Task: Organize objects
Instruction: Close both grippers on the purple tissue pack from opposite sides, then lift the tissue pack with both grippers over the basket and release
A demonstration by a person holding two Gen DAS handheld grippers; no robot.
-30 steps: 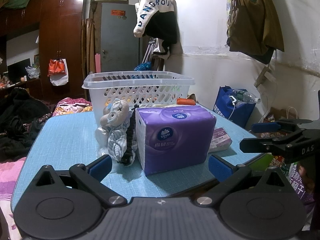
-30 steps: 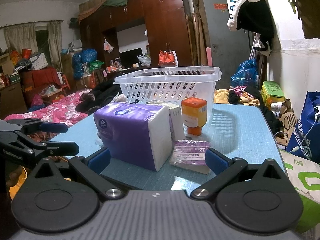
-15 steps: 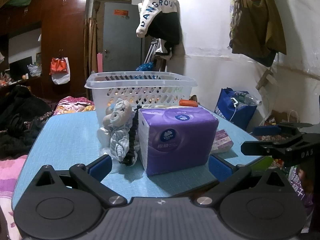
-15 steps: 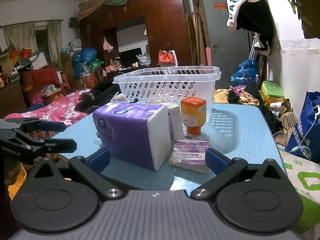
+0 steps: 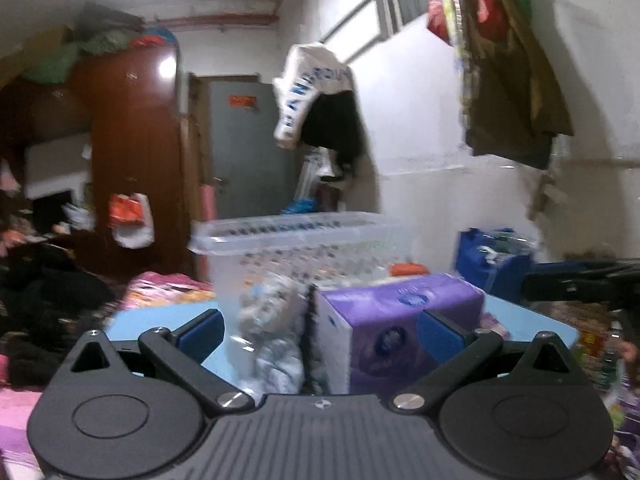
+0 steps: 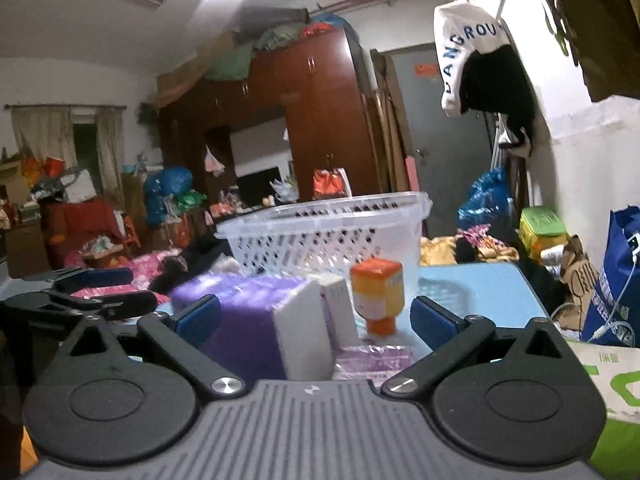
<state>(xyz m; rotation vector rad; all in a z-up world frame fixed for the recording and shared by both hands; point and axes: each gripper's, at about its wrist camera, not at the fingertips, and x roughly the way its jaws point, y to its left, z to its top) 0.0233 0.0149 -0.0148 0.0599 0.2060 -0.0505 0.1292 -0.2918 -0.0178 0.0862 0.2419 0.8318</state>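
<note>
A purple tissue pack (image 5: pixel 400 308) lies on the blue table (image 5: pixel 152 316), with a grey plush toy (image 5: pixel 272 312) to its left and a white slotted basket (image 5: pixel 300 248) behind. My left gripper (image 5: pixel 320 332) is open and empty, level with the table edge before the pack and toy. In the right wrist view my right gripper (image 6: pixel 316 318) is open and empty before the tissue pack (image 6: pixel 248 312), a white box (image 6: pixel 340 304), an orange-capped bottle (image 6: pixel 378 296) and a flat purple packet (image 6: pixel 372 360). The basket (image 6: pixel 324 236) stands behind them.
The left gripper shows at the left of the right wrist view (image 6: pixel 80 296), and the right gripper at the right of the left wrist view (image 5: pixel 584 280). A blue bag (image 6: pixel 616 276) and a green and white box (image 6: pixel 608 384) sit right of the table. Beds and clutter lie left.
Both views have tilted upward and dropped lower, so the objects now sit low behind the fingers. The left wrist view is blurred by motion. Both grippers stay open.
</note>
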